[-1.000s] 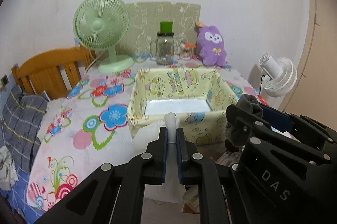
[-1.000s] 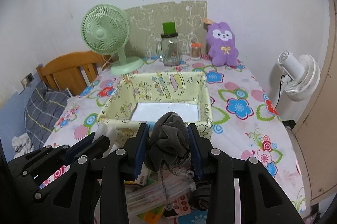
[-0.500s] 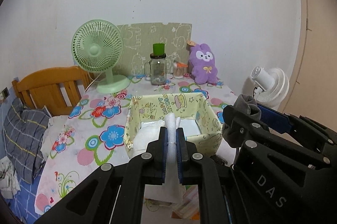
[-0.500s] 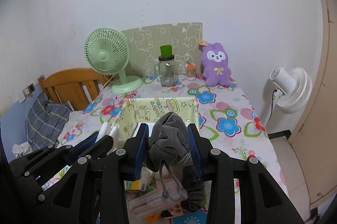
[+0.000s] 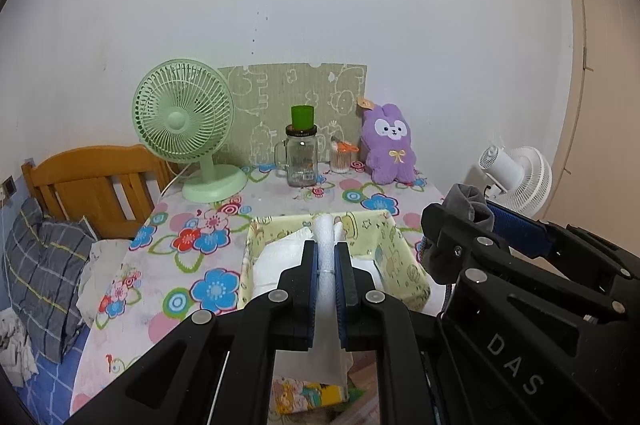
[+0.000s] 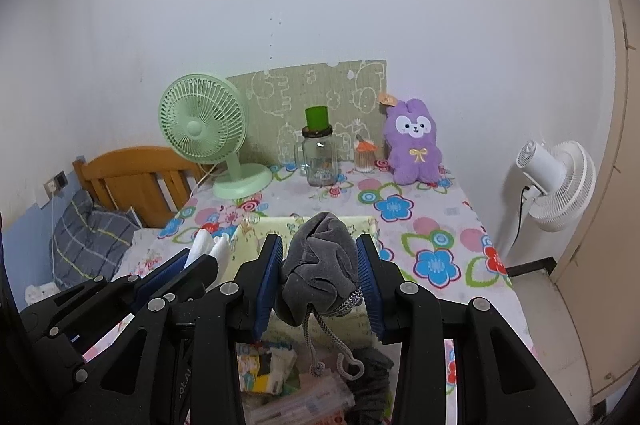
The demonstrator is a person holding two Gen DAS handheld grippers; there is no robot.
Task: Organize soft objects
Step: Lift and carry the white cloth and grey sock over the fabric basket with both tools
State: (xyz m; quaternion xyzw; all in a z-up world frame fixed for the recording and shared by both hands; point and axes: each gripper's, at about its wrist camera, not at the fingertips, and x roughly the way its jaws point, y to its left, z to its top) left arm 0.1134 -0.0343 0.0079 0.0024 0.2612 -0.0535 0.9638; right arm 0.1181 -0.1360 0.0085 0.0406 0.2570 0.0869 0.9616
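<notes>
Only from the right wrist — grey pouch (image 6: 320, 265) dangling its cord, pinched by right fingers (image 6: 366, 273); left fingers (image 5: 343, 281) clamped on white cloth (image 5: 326, 249).

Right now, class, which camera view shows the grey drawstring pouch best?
The right wrist view: the grey drawstring pouch sits centred between the right gripper jaws, cord dangling. The left wrist view shows only its top edge at the side.

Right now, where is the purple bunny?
The purple bunny sits at the far edge of the flowery table, on the right, leaning against the wall beside the small jar.
</notes>
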